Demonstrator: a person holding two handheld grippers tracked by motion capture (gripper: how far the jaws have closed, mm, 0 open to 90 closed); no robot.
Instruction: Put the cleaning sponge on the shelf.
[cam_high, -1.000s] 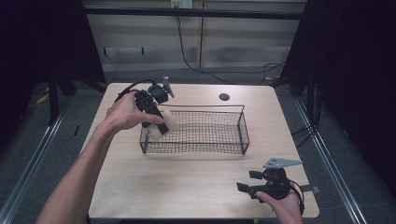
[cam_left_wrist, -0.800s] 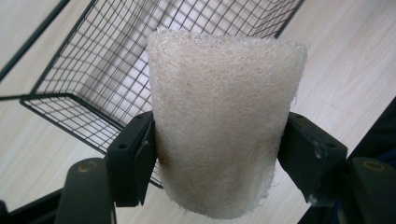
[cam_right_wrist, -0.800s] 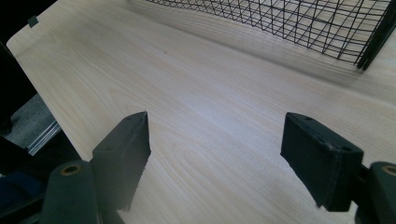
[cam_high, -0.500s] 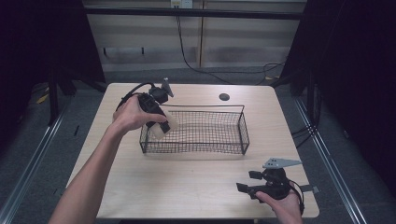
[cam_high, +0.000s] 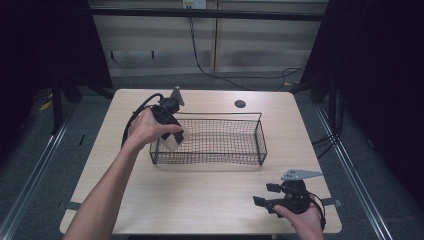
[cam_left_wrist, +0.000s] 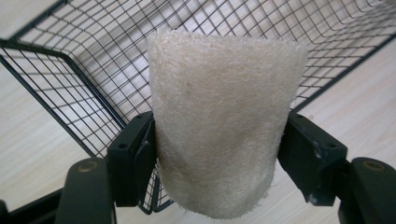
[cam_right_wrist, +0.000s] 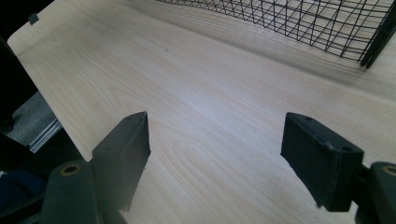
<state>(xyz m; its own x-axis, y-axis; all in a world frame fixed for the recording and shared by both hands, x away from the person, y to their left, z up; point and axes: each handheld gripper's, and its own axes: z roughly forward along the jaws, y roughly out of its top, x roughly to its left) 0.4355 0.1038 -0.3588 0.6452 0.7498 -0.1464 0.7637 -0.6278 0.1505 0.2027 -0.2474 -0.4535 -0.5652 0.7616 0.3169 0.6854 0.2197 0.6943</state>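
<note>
I am seeing a cream, fuzzy-textured sponge (cam_left_wrist: 219, 126) between my black left gripper (cam_high: 172, 131) jaws. At twelve o'clock from it, the basket (cam_high: 260, 137) is showing a black grid of thin wire. The table (cam_high: 200, 200) is showing pale wood grain under my black right gripper (cam_right_wrist: 215, 154).

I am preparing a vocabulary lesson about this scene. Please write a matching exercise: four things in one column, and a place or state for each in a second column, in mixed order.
Things:
1. left claw
2. right claw
3. wire basket
4. round black hole cover

Places or states:
A. open, with nothing between its jaws, at the near right corner of the table
B. on the table top, beyond the far side of the basket
C. shut on a beige loofah sponge
D. black mesh, in the middle of the table

Pairs: 1-C, 2-A, 3-D, 4-B
</note>
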